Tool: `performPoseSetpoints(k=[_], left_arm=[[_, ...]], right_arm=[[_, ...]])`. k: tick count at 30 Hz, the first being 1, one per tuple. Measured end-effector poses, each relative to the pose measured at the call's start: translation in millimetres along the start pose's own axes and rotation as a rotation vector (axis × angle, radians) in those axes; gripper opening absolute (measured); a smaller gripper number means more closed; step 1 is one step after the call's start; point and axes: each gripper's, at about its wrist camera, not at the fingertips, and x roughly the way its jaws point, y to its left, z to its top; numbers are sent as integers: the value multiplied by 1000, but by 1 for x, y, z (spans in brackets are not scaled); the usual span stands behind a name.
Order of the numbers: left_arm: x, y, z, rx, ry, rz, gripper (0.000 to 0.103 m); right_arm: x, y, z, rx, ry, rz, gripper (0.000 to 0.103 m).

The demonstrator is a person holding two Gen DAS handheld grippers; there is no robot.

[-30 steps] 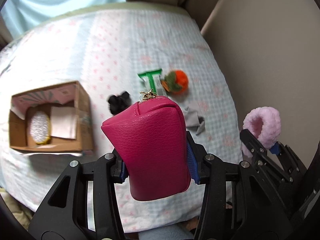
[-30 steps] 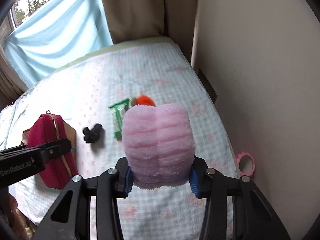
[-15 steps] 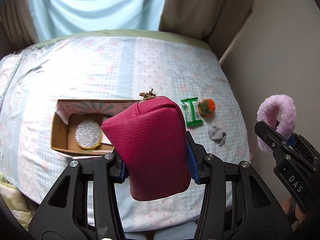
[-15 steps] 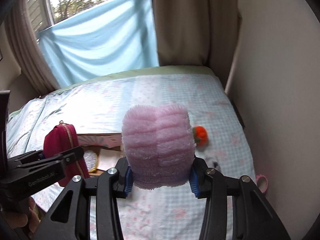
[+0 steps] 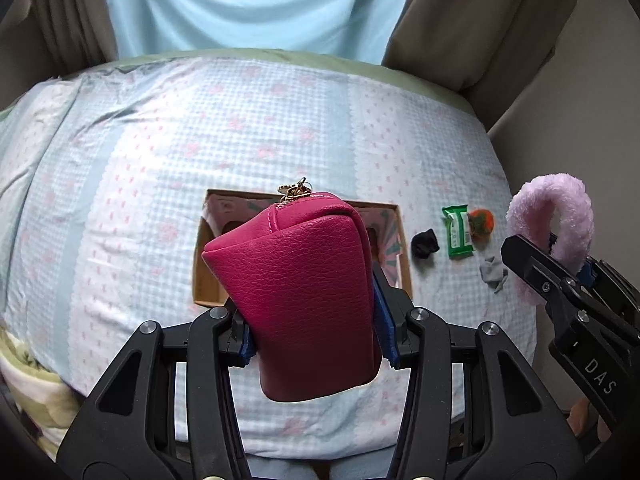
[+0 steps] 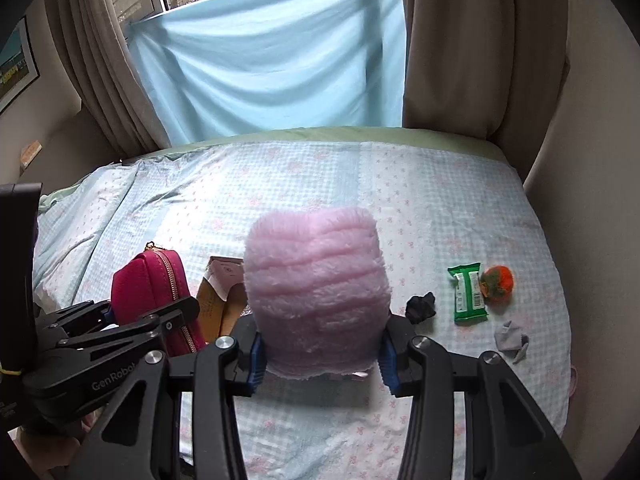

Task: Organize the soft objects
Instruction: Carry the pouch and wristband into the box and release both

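Observation:
My left gripper is shut on a magenta leather pouch with a gold zip pull, held above the bed, in front of an open cardboard box. The pouch also shows in the right wrist view. My right gripper is shut on a fluffy pink band, held above the bed; it also shows in the left wrist view. The box is partly hidden behind both held things.
On the checked bedspread right of the box lie a black soft lump, a green packet, an orange plush fruit and a grey cloth. A wall runs along the bed's right side; curtains hang beyond it.
Both grippers have pulled back and tilted up with their loads. The box has shifted from the left to behind the pouch, and the window curtains have come into view.

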Motion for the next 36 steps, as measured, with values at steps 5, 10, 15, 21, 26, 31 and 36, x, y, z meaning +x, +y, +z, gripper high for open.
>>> performPoseSetpoints(k=[5, 10, 15, 21, 26, 31, 36], left_arm=[[34, 42, 11, 26, 75, 18, 43], [80, 64, 19, 64, 158, 49, 43], [134, 70, 25, 106, 237, 86, 43], [199, 59, 29, 153, 330, 79, 43], [246, 43, 29, 234, 395, 76, 43], [280, 34, 19, 308, 465, 81, 43], [287, 25, 15, 387, 458, 62, 81]], right_arm=[[40, 28, 9, 27, 70, -1, 41], [88, 41, 10, 57, 174, 8, 41], [143, 37, 7, 93, 316, 24, 41], [206, 6, -4, 163, 466, 34, 41], [252, -23, -13, 245, 550, 46, 42], [289, -32, -19, 286, 613, 69, 42], [309, -35, -20, 331, 637, 88, 55]])
